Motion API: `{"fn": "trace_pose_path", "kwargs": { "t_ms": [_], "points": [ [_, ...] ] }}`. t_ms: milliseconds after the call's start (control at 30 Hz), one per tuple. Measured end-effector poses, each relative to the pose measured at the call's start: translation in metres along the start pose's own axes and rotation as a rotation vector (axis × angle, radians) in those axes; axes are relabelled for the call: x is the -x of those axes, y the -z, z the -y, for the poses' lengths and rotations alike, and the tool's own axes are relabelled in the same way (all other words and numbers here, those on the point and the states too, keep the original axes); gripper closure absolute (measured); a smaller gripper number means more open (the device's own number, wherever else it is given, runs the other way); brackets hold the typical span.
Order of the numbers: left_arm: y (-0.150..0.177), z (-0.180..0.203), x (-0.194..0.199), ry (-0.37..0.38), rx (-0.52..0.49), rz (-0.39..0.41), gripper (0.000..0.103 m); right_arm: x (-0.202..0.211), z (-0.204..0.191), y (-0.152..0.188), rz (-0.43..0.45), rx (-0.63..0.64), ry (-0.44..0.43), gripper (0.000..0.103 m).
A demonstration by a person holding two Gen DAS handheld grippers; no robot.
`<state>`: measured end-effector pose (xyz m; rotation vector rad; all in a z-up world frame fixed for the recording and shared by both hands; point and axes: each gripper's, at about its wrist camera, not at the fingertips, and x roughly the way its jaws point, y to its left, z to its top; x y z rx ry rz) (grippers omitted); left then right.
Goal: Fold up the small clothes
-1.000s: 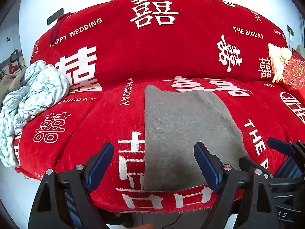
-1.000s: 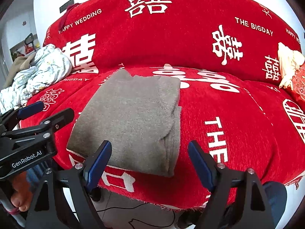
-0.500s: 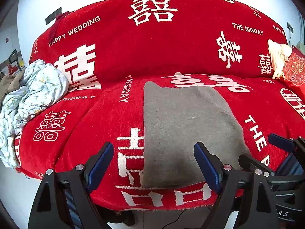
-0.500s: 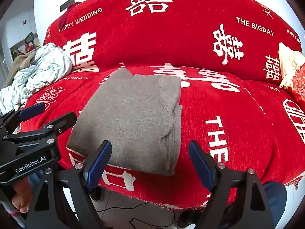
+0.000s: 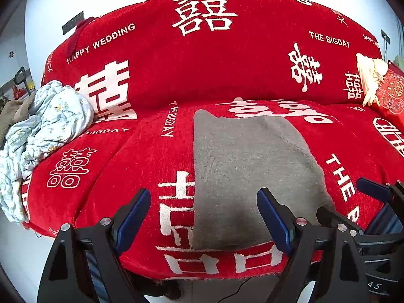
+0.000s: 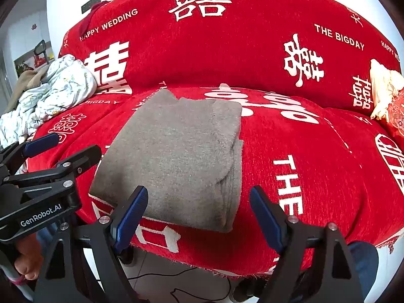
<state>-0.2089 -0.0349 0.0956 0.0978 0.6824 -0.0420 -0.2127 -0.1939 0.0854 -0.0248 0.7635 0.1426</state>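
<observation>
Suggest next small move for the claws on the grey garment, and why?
Probably bring both claws forward to the near hem of the grey garment and pinch it. Left claw and right claw are open, holding nothing, just short of that edge. It lies flat, already folded lengthwise, on the red sofa cover.

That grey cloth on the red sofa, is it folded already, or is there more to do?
The grey cloth already lies doubled in a neat rectangle on the red sofa, its layered edges showing on the right. Nothing is in hand: the left gripper and right gripper hover in front of it, jaws open. Probably left: the crumpled floral garment piled at the sofa's left end.
</observation>
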Motion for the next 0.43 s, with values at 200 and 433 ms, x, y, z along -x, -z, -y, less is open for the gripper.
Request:
{"fn": "trace_pose_path", "kwargs": {
  "t_ms": [200, 433],
  "points": [
    [-0.0008, -0.0002, -0.0001, 0.001, -0.003, 0.001, 0.016, -0.0006, 0.0007, -0.0007, -0.003, 0.007, -0.003, 0.018],
    [-0.0012, -0.0004, -0.0001, 0.003, -0.010, 0.002, 0.016, -0.0010, -0.0002, -0.0009, -0.005, 0.008, -0.002, 0.018]
  ]
}}
